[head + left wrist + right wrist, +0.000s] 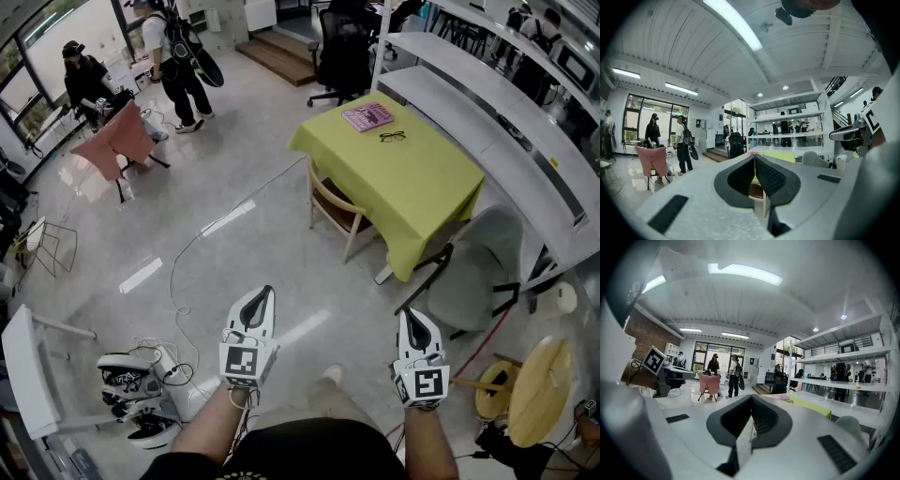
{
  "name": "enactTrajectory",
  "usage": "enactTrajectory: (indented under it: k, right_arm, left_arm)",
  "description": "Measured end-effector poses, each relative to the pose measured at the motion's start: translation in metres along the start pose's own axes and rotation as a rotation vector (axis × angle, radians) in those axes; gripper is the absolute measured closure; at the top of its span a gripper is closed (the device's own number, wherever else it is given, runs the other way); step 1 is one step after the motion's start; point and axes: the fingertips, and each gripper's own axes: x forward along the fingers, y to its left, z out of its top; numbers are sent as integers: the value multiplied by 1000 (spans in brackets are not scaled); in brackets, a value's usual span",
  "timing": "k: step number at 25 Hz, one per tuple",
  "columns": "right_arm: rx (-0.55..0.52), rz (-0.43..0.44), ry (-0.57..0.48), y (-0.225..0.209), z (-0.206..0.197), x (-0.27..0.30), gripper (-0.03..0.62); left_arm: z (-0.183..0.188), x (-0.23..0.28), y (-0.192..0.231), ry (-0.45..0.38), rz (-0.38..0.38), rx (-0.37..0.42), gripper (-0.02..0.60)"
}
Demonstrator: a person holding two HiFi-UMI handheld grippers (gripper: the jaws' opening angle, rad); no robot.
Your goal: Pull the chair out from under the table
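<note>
Left fingers: the left gripper (264,292) has its jaws pressed together with nothing between them; its own view (754,157) shows the ribbed pads meeting.
Right fingers: the right gripper (410,315) is likewise closed and empty, pads together (751,400).
Grippers, count: two, side by side and roughly level, both well short of the furniture.
Chair: one wooden chair (331,204) is pushed in at the near-left side of the table (427,202), well apart from both grippers.
Hidden: the seat goes under the yellow-green cloth; only the curved back and some legs show.
On the table: one pink book (367,116) and one pair of glasses (393,137).
Beside it: one grey chair (478,272) at the right side, partly behind the cloth's corner.
Farther off: two people (173,56) by the windows; a cable (192,246) trails across the floor.
</note>
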Motion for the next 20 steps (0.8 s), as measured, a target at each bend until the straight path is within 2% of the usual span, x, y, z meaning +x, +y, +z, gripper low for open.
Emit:
enactTrajectory:
  k: [8, 12, 16, 20]
  right_arm:
    - [33, 42, -20, -44, 1, 42, 583]
    - [61, 62, -44, -55, 2, 50, 583]
    - [74, 66, -43, -61, 1, 56, 583]
    - [71, 63, -34, -65, -3, 62, 583]
  left_arm:
    - [23, 54, -16, -60, -2, -12, 571]
    - [27, 60, -24, -69, 0, -5, 572]
    - [29, 67, -33, -62, -42, 0, 572]
    - [31, 72, -33, -65, -49, -20, 572]
